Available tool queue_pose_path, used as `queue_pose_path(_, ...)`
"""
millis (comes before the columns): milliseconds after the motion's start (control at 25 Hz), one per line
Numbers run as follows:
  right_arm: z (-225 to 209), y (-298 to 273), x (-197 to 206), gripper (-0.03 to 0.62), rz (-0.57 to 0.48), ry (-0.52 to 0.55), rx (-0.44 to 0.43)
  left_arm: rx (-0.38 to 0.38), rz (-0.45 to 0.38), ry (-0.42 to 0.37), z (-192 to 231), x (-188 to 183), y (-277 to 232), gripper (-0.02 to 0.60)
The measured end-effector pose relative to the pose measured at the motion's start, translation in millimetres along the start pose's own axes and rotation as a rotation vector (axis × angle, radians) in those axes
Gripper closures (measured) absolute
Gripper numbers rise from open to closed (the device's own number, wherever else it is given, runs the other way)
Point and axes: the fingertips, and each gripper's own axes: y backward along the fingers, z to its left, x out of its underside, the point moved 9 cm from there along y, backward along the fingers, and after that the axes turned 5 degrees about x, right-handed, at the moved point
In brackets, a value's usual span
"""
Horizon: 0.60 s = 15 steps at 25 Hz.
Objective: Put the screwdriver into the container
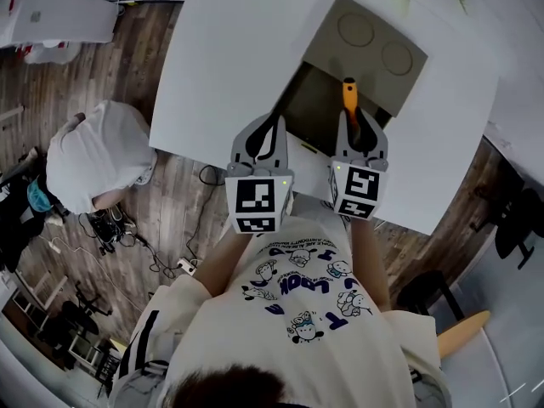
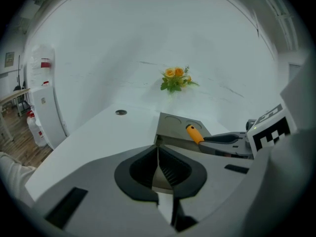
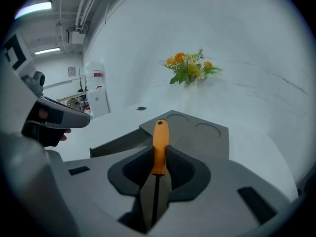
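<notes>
My right gripper is shut on the screwdriver, whose orange handle sticks forward out of the jaws while its dark shaft runs back between them. It hangs over the open grey container, a flat box with a raised lid bearing two round marks. In the left gripper view the screwdriver handle shows at the right, above the container. My left gripper is shut with nothing in it, at the container's near left edge.
The white table carries a bunch of orange flowers at its far edge and a small round dark cap to the left. A white bundle and cables lie on the wooden floor at the left.
</notes>
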Motion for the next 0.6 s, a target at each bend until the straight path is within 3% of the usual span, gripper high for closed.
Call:
queue_pose_path(400,18.8,-19.6,12.2,0.497,0.089,0.071,-0.129,-0.067,0.019,0.07,6.0,19.8,7.1,0.559)
queue_pose_path(600,22.3,-29.9,22.7,0.496,0.155,0.117,-0.151,-0.096,0.033,0.094,9.9,29.6,8.0,0.56)
